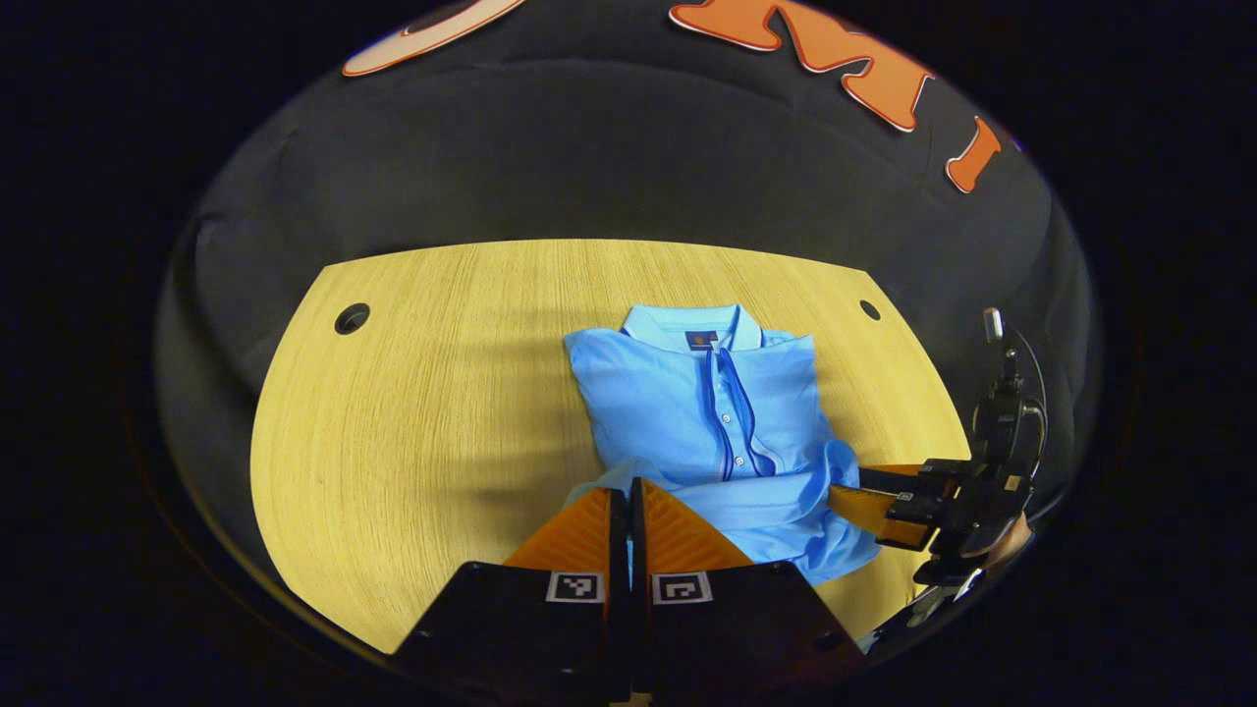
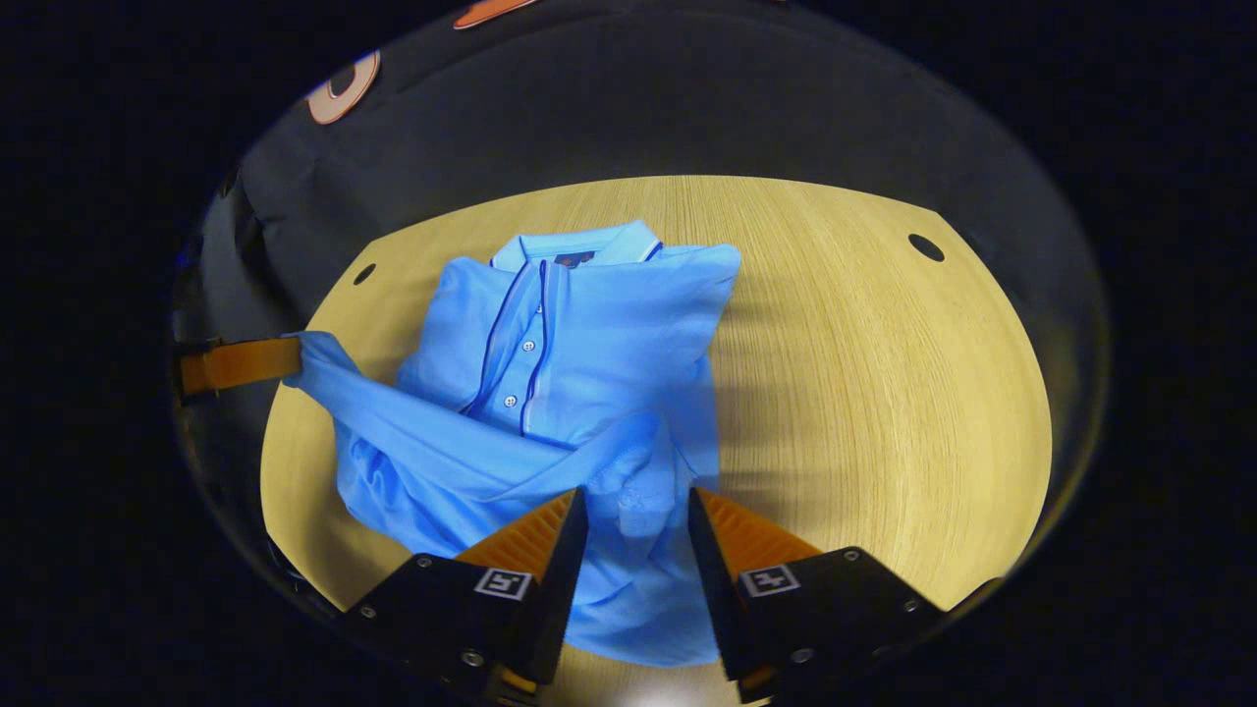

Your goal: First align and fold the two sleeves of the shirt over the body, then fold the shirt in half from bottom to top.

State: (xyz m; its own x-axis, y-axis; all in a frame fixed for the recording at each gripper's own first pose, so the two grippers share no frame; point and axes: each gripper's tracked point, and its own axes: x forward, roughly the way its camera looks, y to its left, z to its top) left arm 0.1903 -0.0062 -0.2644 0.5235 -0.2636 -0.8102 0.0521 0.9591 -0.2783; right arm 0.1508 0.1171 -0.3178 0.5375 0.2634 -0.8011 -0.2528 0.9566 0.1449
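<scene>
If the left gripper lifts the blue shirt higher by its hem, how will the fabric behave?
Probably floppy: the blue shirt already sags in a band between the left gripper and the right gripper. It seems light, since a pinch holds the hem up. The folded body may drag across the smooth wooden table.

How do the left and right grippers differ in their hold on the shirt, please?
The left gripper has its jaws nearly shut, pinching thin cloth of the shirt that is pulled taut. The right gripper has its jaws apart around a bunched fold; whether they press on it is unclear. Both are at the shirt's lower end.
</scene>
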